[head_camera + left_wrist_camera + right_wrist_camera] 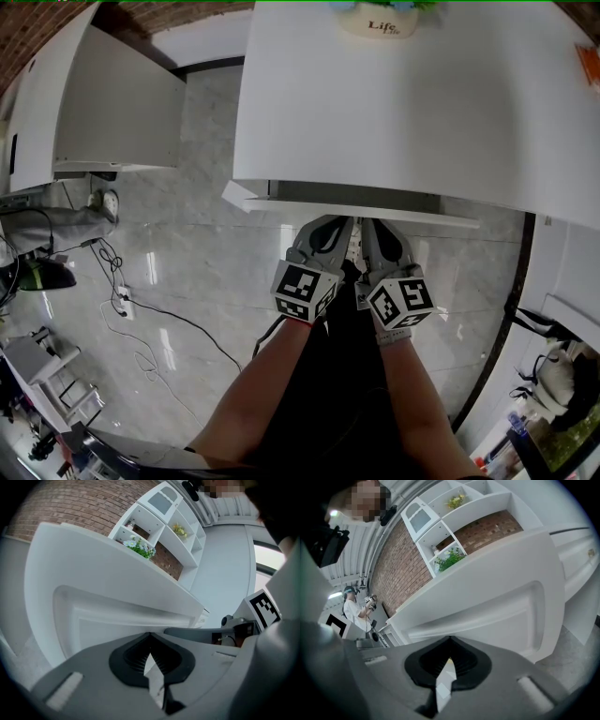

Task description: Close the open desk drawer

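Observation:
The white desk (403,103) fills the upper head view. Its drawer (356,212) juts a little way out from under the front edge. Both grippers are side by side just in front of the drawer's face, held at arm's length. My left gripper (325,232) is shut with nothing between its jaws, and so is my right gripper (382,236). In the left gripper view the drawer front (117,616) rises right beyond the shut left gripper (150,635). The right gripper view shows the same panel (487,616) past the right gripper (450,639). Whether the tips touch it I cannot tell.
A second white desk (103,103) stands at the left, with cables and a power strip (122,300) on the marble floor. A plant pot (380,19) sits at the desk's back edge. A white wall shelf (450,522) hangs on brick. A person (350,609) stands far off.

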`<move>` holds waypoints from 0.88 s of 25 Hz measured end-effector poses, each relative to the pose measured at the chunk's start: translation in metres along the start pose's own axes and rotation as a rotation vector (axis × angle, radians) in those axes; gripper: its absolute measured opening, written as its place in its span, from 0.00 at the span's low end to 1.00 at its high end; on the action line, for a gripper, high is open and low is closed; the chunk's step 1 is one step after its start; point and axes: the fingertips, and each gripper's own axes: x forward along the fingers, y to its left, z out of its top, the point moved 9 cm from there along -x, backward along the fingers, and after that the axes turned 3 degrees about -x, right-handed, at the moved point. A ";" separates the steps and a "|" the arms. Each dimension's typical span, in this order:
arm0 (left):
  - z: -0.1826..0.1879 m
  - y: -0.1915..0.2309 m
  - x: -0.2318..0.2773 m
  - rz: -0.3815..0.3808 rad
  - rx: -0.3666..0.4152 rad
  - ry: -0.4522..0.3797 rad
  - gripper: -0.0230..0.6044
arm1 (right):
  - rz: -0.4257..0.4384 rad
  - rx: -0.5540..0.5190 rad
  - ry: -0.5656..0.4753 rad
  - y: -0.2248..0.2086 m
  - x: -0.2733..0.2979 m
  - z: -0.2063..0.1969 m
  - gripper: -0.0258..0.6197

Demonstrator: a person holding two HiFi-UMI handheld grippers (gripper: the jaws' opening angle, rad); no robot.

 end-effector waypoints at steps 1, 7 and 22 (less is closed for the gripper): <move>0.002 0.001 0.002 -0.001 0.000 0.000 0.04 | 0.001 -0.001 0.001 -0.001 0.002 0.002 0.04; 0.008 0.007 0.011 -0.006 -0.001 -0.003 0.04 | 0.002 -0.001 -0.002 -0.005 0.011 0.008 0.04; 0.020 0.016 0.026 0.008 -0.014 -0.010 0.04 | 0.008 0.016 -0.003 -0.013 0.030 0.018 0.04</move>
